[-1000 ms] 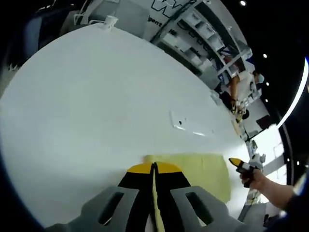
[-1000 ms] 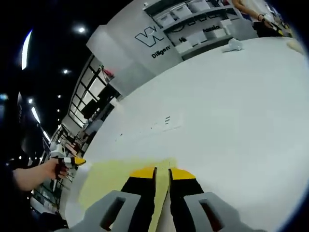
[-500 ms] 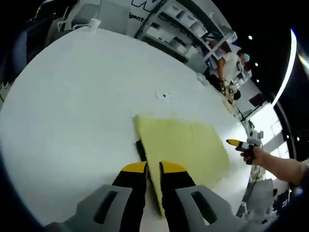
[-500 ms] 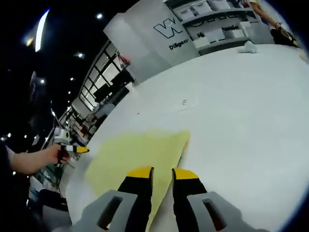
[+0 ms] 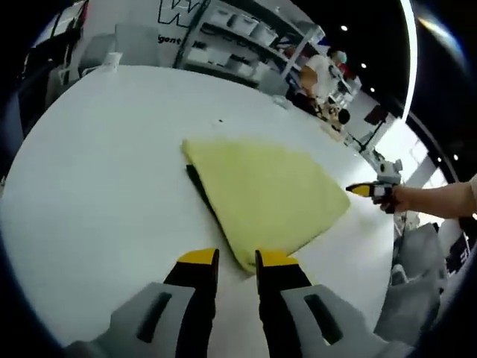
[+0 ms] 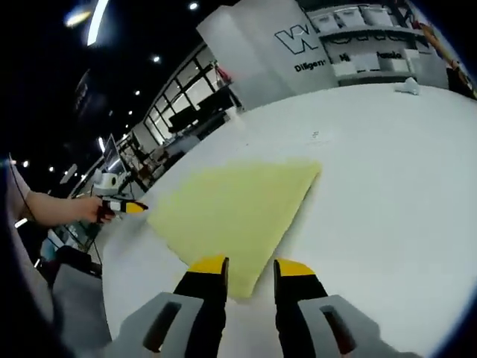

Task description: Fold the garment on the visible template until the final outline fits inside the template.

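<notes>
1. Left gripper [image 5: 235, 259]: jaws apart, nothing between them, tips just short of the near corner of the garment [image 5: 264, 194]; couldn't tell if they touched it.
2. Right gripper [image 6: 250, 265]: jaws apart too, empty, tips flanking the near corner of the garment [image 6: 235, 209] without pinching it.
3. Garment: pale yellow, folded, flat on the white table [image 5: 97, 179]. It lay straight ahead of both grippers, spreading away from the tips.
4. In the left gripper view, a thin dark edge [image 5: 196, 181] showed under the garment's left border, ahead-left of the jaws. Couldn't tell whether it was the template or a shadow.
5. In the left gripper view, the right gripper [image 5: 365, 191] came in from the right, beyond the garment's far-right edge, held in a hand [image 5: 408, 198]. Its yellow tip pointed at the cloth, clear of it.
6. In the right gripper view, the left gripper [image 6: 125, 206] came in from the left, just off the garment's left corner, also hand-held [image 6: 89, 209].
7. Table [image 6: 387, 179] ran well past the garment on all sides. A small white object [image 6: 408, 87] sat near the far edge, ahead-right of the right gripper.
8. Beyond the table: shelving [image 5: 238, 41] with bins, a lettered wall panel [image 6: 313, 45], and a person [image 5: 317, 71] standing far ahead-right of the left gripper.
</notes>
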`<state>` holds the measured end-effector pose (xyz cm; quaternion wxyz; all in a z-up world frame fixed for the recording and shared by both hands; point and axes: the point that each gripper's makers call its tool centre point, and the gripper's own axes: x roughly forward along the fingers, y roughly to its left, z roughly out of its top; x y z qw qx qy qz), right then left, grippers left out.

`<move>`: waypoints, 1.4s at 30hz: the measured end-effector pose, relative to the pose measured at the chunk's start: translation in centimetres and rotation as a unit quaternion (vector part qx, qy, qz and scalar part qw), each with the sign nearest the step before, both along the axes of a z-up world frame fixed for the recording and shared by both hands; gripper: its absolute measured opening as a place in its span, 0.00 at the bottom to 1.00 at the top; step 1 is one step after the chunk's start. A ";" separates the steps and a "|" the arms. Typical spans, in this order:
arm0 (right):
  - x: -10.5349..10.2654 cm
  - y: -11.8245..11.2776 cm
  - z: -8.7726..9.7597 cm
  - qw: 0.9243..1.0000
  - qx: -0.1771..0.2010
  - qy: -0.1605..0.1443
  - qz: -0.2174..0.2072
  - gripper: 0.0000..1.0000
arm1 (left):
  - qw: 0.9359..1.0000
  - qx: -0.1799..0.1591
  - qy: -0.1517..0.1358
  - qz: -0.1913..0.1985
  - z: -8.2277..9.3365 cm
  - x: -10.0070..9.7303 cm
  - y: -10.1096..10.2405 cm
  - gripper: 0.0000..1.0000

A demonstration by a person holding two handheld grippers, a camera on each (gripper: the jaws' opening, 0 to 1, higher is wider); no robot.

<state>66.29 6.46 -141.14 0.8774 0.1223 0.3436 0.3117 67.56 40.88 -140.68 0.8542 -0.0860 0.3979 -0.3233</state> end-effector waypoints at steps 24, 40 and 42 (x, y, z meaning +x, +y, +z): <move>-2.1 0.4 -2.8 0.996 -0.072 -0.027 0.052 0.14 | 0.994 0.069 -0.054 -0.058 -3.0 0.3 0.0 0.16; -2.3 0.5 -2.9 0.993 -0.091 -0.039 0.069 0.07 | 0.994 0.063 -0.063 -0.066 -2.8 0.4 -0.6 0.02; -2.2 0.5 -2.8 0.992 -0.094 -0.043 0.070 0.04 | 0.994 0.063 -0.065 -0.068 -2.8 0.4 -0.6 0.01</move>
